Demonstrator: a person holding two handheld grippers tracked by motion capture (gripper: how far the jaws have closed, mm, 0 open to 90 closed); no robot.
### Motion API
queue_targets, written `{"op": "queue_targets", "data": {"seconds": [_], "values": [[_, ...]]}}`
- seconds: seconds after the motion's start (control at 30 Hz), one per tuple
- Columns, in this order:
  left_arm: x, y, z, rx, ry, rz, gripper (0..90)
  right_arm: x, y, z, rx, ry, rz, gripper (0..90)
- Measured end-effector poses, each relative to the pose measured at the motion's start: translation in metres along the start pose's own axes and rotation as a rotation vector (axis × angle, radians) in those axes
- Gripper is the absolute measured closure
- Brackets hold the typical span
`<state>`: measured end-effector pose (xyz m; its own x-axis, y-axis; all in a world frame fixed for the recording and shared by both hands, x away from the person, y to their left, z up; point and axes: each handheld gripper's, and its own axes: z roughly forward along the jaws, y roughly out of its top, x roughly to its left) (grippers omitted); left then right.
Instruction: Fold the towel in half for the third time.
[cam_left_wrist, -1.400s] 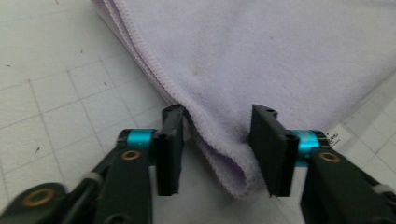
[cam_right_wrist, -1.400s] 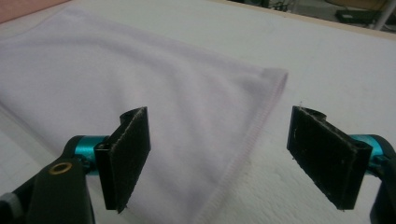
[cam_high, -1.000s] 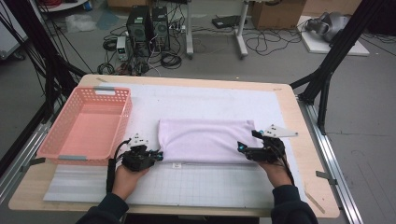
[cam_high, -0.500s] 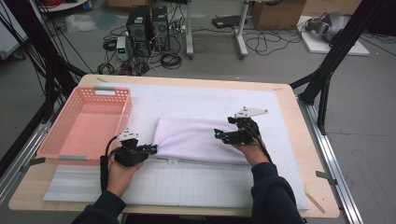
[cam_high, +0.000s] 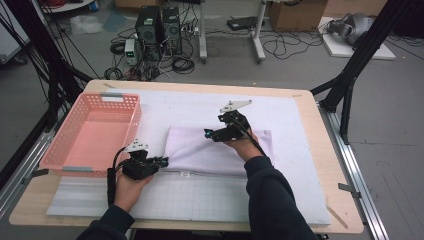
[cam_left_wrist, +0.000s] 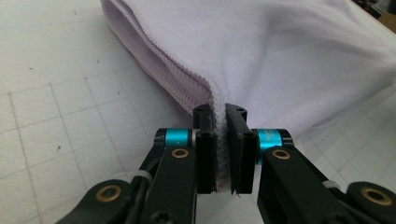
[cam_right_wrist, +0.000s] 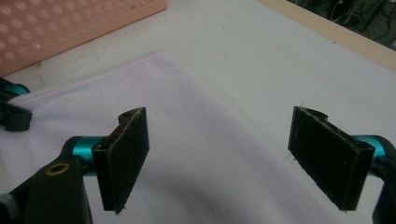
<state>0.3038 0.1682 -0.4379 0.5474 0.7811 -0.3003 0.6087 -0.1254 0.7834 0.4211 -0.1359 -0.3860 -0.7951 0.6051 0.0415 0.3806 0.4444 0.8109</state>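
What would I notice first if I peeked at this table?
Probably the big pale purple cloth folded in the middle of the table. The left gripper pinches its near corner, while the right gripper hangs open above it. A pink basket sits off to the left.

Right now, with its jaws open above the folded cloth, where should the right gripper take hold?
Probably the cloth's far left corner, from above: its stitched edge lies flat and bare there, opposite the near corner the left gripper pinches. The right gripper holds nothing.
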Motion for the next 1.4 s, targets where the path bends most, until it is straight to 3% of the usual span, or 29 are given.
{"op": "queue_targets", "data": {"seconds": [0.27,0.5,0.87,1.03,1.17,1.27,1.3,1.33,1.4], "values": [[0.001,-0.001,-0.001,-0.003,-0.022,-0.013,82.3,0.007,0.017,0.039,0.04,0.025,-0.018,19.6],[0.0,-0.002,-0.001,-0.005,-0.026,-0.015,82.2,0.017,0.027,0.069,0.091,0.052,-0.062,20.0],[0.001,-0.007,0.0,0.005,-0.032,-0.026,81.8,0.023,0.025,0.108,0.168,0.095,-0.076,28.8],[0.001,-0.007,0.0,0.011,-0.03,-0.024,81.8,0.027,0.026,0.12,0.213,0.127,-0.114,41.7],[0.001,-0.008,0.001,0.012,-0.027,-0.023,81.8,0.026,0.025,0.121,0.219,0.15,-0.102,49.5],[0.001,-0.008,0.001,0.012,-0.022,-0.022,81.9,0.026,0.026,0.12,0.228,0.16,-0.106,64.4],[0.001,-0.008,0.001,0.012,-0.021,-0.022,81.9,0.026,0.026,0.12,0.228,0.16,-0.106,64.4],[0.001,-0.008,0.001,0.013,-0.021,-0.022,82.0,0.026,0.026,0.12,0.23,0.174,-0.107,74.9],[0.002,-0.008,0.001,0.015,-0.02,-0.02,82.0,0.027,0.026,0.12,0.232,0.181,-0.095,78.5]]}}
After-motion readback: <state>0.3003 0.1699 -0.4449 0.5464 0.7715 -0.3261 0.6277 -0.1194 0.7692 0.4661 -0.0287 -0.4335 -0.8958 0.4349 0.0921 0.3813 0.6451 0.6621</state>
